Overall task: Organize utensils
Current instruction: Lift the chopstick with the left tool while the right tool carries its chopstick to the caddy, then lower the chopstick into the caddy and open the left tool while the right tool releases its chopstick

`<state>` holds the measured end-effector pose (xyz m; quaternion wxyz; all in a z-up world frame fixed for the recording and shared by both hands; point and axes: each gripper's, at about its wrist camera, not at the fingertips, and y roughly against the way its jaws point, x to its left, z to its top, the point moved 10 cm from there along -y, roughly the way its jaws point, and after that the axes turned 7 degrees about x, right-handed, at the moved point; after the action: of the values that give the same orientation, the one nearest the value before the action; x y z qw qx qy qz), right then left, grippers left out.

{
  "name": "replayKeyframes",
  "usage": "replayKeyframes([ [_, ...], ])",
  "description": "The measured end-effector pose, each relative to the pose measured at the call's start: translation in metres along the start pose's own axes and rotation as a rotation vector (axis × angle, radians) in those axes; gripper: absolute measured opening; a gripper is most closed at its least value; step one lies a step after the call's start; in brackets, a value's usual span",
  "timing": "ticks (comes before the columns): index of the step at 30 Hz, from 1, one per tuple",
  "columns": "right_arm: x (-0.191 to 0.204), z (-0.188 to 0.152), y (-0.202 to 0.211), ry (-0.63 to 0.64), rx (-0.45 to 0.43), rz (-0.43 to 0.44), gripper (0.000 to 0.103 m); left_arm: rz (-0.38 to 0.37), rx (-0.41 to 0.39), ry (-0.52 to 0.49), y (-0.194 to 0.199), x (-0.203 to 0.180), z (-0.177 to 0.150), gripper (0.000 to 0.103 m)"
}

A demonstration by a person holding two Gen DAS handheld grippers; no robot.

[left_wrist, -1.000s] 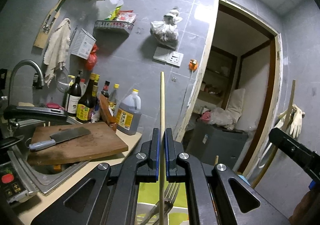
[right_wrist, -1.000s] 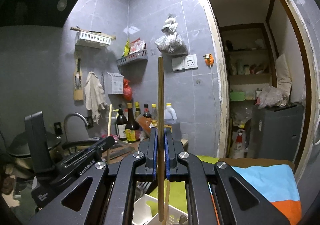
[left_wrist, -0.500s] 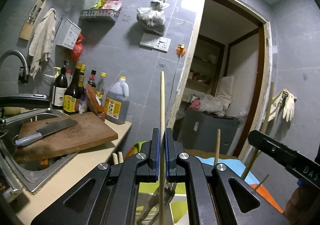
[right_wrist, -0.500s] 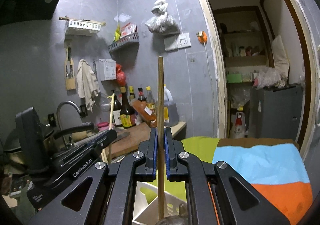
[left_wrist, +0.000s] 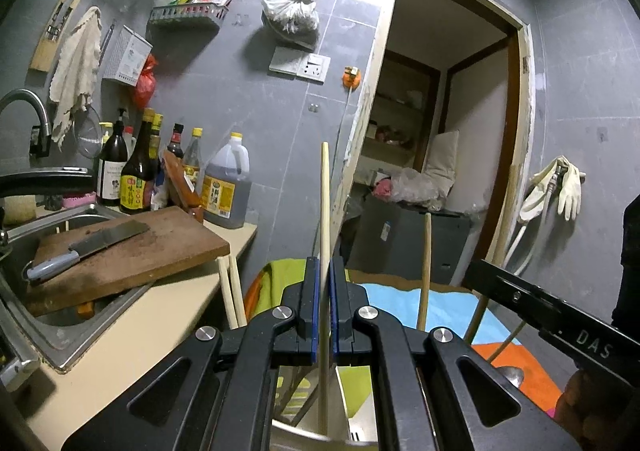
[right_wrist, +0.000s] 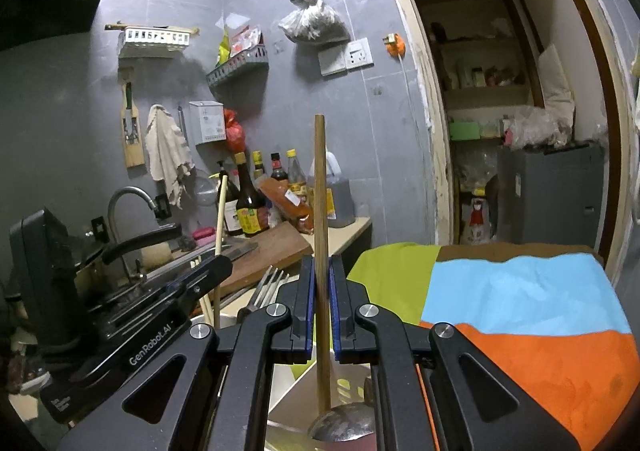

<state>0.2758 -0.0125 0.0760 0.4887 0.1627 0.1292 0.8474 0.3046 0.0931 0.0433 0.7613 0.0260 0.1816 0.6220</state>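
Left gripper [left_wrist: 324, 315]: jaws pinched narrow on a pale chopstick [left_wrist: 324, 219], held upright, long axis running straight up out of the jaws and down below them. Its lower end sits over the rim of a white holder [left_wrist: 320, 435] directly beneath.

Right gripper [right_wrist: 322, 315]: jaws narrow on the darker wooden handle of a ladle [right_wrist: 320, 211], also vertical; the metal bowl hangs just below the jaws, beside a white holder [right_wrist: 280, 379].

We judge both sticks already aligned for a straight drop; the left looks nearer its slot.
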Motion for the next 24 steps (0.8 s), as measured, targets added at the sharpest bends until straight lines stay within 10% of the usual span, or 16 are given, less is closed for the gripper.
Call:
replayKeyframes([
  [24, -0.005, 0.006, 0.02, -0.013, -0.061, 0.005, 0.021, -0.01, 0.035, -0.029, 0.012, -0.01, -0.006, 0.01],
])
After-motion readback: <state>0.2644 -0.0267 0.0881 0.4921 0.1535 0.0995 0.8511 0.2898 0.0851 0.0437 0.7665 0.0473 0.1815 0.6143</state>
